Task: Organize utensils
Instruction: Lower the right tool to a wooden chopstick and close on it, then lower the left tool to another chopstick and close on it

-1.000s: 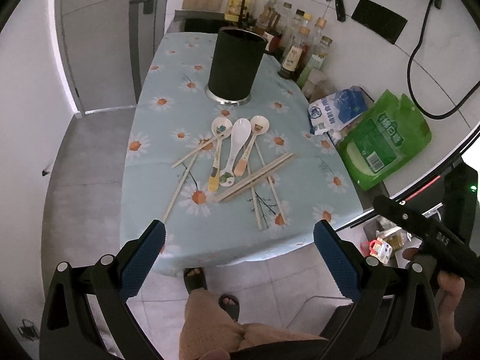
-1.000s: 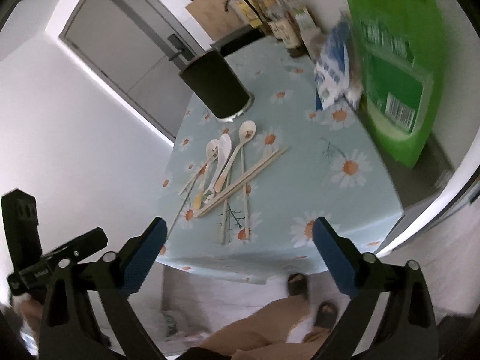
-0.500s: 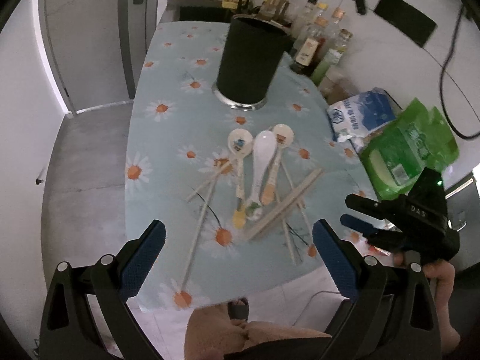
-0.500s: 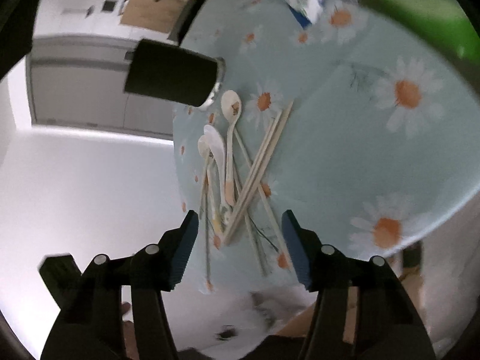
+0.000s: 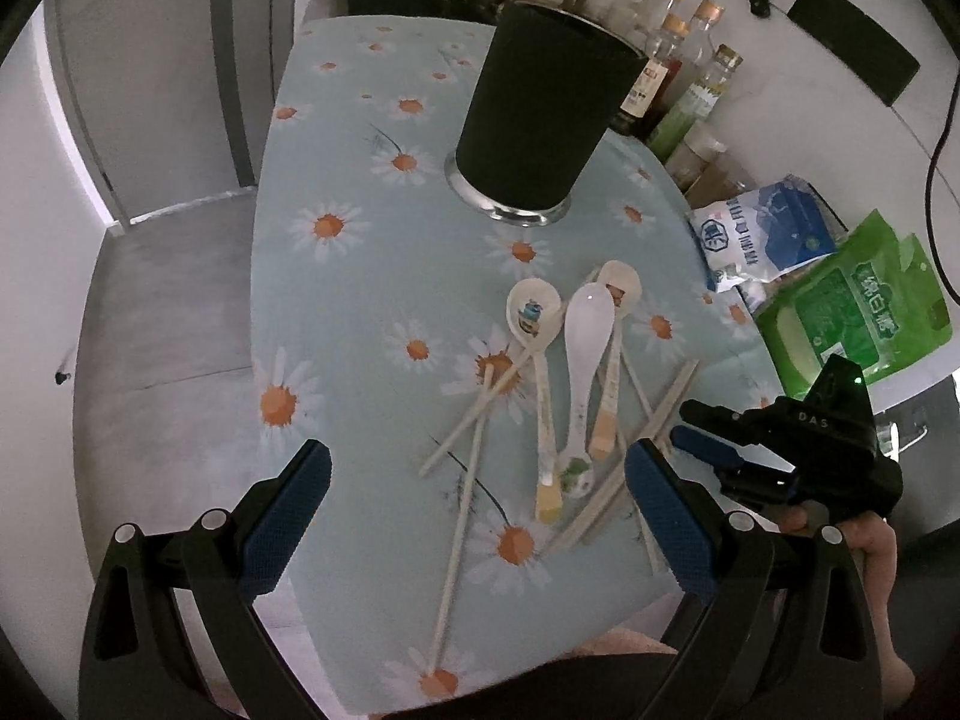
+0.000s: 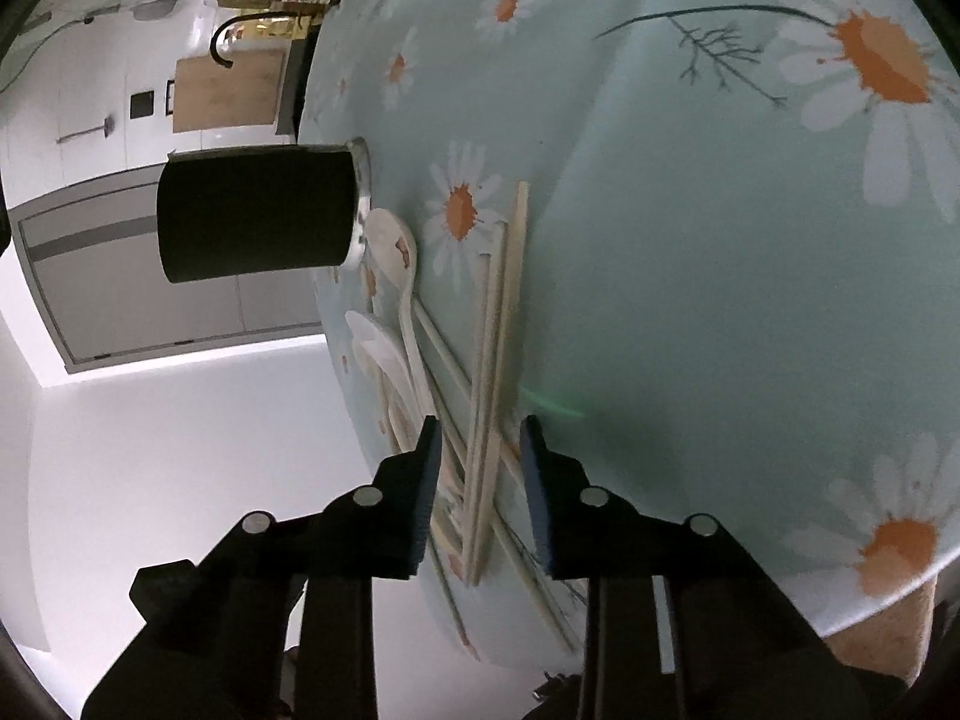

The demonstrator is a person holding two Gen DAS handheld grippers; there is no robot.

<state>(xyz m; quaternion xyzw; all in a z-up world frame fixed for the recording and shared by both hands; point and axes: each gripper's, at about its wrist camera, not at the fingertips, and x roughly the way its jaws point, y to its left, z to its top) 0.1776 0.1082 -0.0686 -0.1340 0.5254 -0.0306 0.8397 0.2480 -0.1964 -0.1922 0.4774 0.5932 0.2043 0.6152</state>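
A: Where are the utensils?

B: Scattered on the daisy-print tablecloth (image 5: 360, 276), in front of the black utensil holder (image 5: 540, 114). Three ceramic spoons lie side by side: a plain white spoon (image 5: 585, 360) in the middle, a spoon with a printed bowl (image 5: 534, 324) to its left, and a third spoon (image 5: 615, 348) partly under the white one. Wooden chopsticks (image 5: 462, 516) cross over and under them.

A: What is the right gripper (image 6: 480, 438) doing?

B: It is rolled on its side and low at the table's near edge. Its jaws are closing around a pair of chopsticks (image 6: 501, 360) that lies between the blue pads; the pads do not press on the sticks yet.

A: And the left gripper (image 5: 477, 486)?

B: It hangs above the near end of the pile with its jaws spread wide and nothing in them.

A: Anything else on the table?

B: Sauce bottles (image 5: 684, 60) behind the holder, plus a blue-and-white bag (image 5: 762, 234) and a green bag (image 5: 852, 306) along the right side.
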